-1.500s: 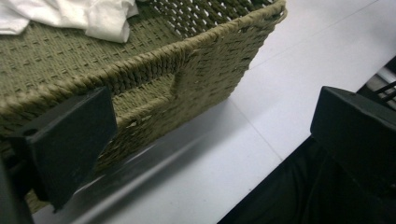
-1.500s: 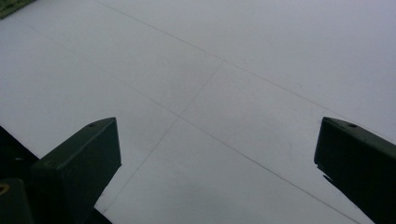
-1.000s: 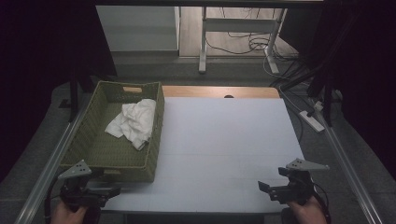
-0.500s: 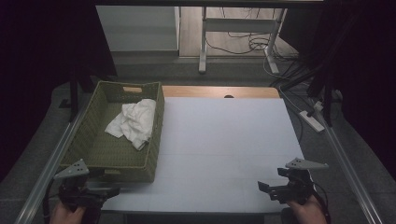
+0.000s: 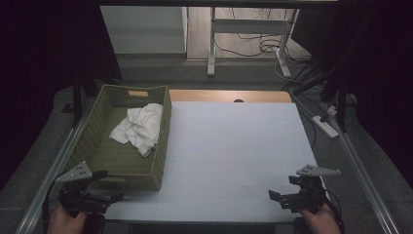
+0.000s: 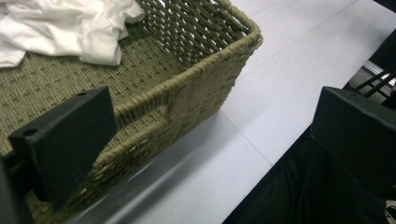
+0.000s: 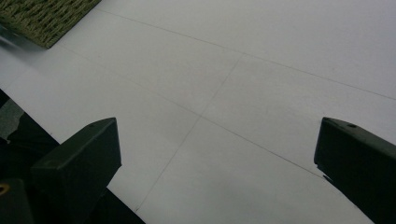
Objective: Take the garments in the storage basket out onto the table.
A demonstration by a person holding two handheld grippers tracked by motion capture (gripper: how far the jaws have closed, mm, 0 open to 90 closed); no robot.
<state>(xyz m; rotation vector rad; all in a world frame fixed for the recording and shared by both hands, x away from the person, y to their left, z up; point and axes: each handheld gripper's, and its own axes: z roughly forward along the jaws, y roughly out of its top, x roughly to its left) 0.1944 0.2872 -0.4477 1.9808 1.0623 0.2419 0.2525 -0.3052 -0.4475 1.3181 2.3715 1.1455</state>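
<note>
Jaws on my left gripper [image 6: 205, 140] stand wide apart with nothing between them; in the left gripper view one black jaw sits in front of the near wall of the woven green basket [image 6: 201, 88], and I cannot tell whether it touches the weave, while the other jaw hangs past the table's near edge. From the high view I see that gripper [image 5: 90, 197] at the near left corner of the table, just beside the basket's near end, held in my left hand [image 5: 65, 222].

My right gripper [image 7: 215, 163] is spread just as wide and grips nothing: its two jaws frame bare white tabletop [image 7: 261, 84] crossed by thin seam lines, with a corner of the basket at the upper left of the right gripper view. In the high view it [image 5: 292, 197] hovers at the near right edge of the table, well apart from the basket, with my right hand [image 5: 321, 222] behind it.

The basket [image 5: 163, 141] lies along the left side of the table [image 5: 234, 146], long and rectangular, with a handle slot in its far wall. A crumpled white cloth [image 5: 140, 127] lies inside it toward the far half, bunched against the right wall. In the left gripper view the cloth [image 6: 70, 25] shows soft folds resting on the basket's woven floor.
</note>
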